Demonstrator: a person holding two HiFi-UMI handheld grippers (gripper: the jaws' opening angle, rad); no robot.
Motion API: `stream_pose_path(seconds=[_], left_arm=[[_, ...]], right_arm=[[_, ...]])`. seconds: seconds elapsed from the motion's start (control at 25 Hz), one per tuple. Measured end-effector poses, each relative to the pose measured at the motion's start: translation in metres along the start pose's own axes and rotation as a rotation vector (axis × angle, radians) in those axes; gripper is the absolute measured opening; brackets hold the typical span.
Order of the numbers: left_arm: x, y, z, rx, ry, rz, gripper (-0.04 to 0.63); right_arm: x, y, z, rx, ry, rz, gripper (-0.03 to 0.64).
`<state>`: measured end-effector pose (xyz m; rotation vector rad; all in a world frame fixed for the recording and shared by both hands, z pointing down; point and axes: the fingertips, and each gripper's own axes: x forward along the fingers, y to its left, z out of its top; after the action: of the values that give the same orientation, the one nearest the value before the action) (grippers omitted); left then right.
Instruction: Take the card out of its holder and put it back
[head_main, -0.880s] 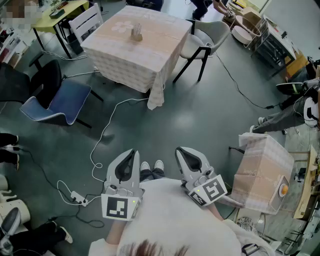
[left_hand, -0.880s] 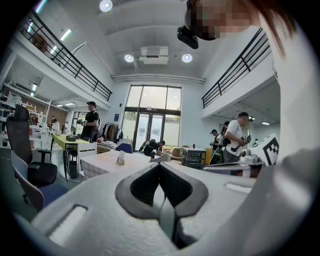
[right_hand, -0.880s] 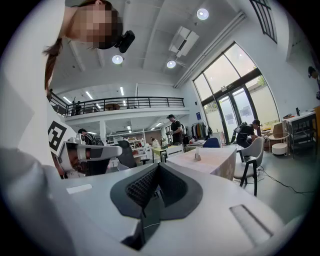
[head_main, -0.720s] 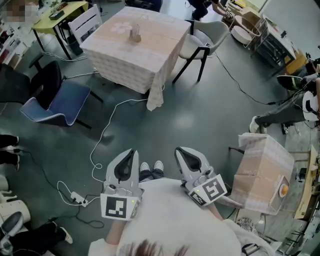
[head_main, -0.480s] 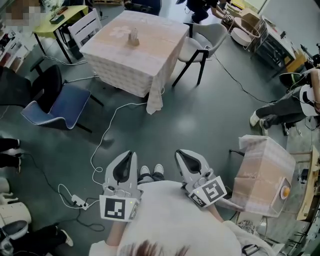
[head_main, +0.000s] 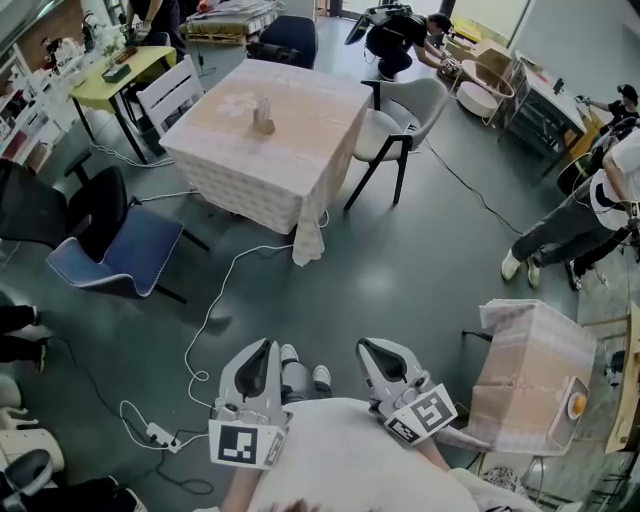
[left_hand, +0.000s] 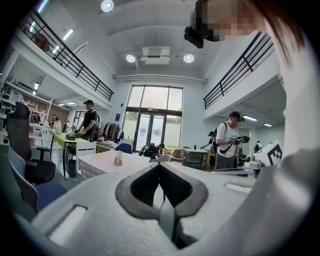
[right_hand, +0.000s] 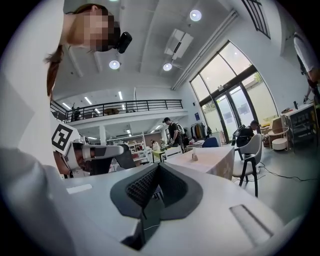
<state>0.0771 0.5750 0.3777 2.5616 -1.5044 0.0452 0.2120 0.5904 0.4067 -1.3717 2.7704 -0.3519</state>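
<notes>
Head view: compared with earlier, the counter (head_main: 300, 150) is sitting lower in frame. The left gripper (head_main: 262, 350) and right gripper (head_main: 372, 352) are pointing level, near the body. The card holder (head_main: 262, 118) is standing upright on the counter, well ahead.

Left gripper view: the fingers (left_hand: 142, 182) are resting together, empty.

Right gripper view: the fingers (right_hand: 140, 187) are likewise together, empty.

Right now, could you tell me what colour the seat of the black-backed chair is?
Blue; the seat shows best in the head view.
</notes>
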Motion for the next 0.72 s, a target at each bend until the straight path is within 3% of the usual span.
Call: stream_pose_path(seconds=[0.48, 0.72], left_arm=[[0.029, 0.064, 0.008, -0.032, 0.016, 0.014, 0.000], [0.047, 0.112, 0.028, 0.024, 0.008, 0.016, 0.000]], right_arm=[[0.071, 0.000, 0.002, 0.015, 0.048, 0.010, -0.006], [0.125, 0.003, 0.019, 0.001, 0.030, 0.005, -0.006]])
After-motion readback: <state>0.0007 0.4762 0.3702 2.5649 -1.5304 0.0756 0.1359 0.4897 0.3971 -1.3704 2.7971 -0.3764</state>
